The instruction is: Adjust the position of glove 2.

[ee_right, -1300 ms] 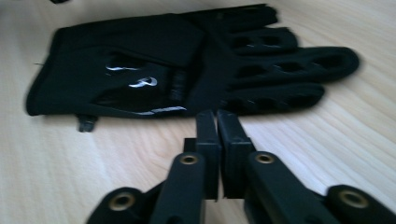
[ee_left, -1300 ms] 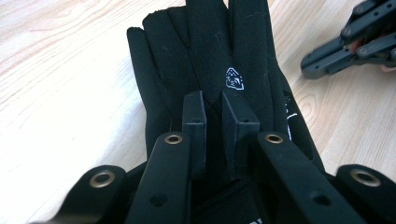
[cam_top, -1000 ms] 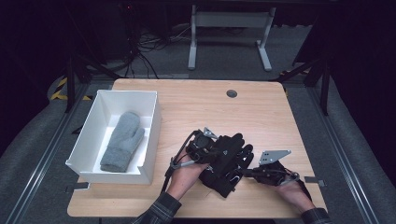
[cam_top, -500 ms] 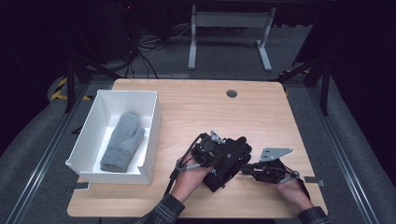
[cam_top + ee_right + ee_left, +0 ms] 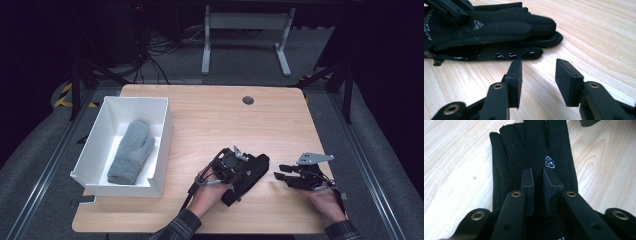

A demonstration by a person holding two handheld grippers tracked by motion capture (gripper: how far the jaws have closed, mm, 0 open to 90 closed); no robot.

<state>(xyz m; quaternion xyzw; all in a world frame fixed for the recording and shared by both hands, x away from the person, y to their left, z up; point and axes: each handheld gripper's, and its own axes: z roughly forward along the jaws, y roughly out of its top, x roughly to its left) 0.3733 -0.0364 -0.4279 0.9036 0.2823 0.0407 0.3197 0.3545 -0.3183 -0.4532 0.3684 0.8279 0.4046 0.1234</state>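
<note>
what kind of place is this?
Probably a lab recording rig, not a home: a lone wooden table on grey carpet in a dark room, cables trailing behind it, and hand-held grippers working a black glove beside a white bin.

The wooden table (image 5: 210,120) carries a white box (image 5: 97,145) at its left edge and black gloves (image 5: 250,175) (folded together, fingers stacked) near the front; a round grommet (image 5: 248,100) sits at the back.
</note>
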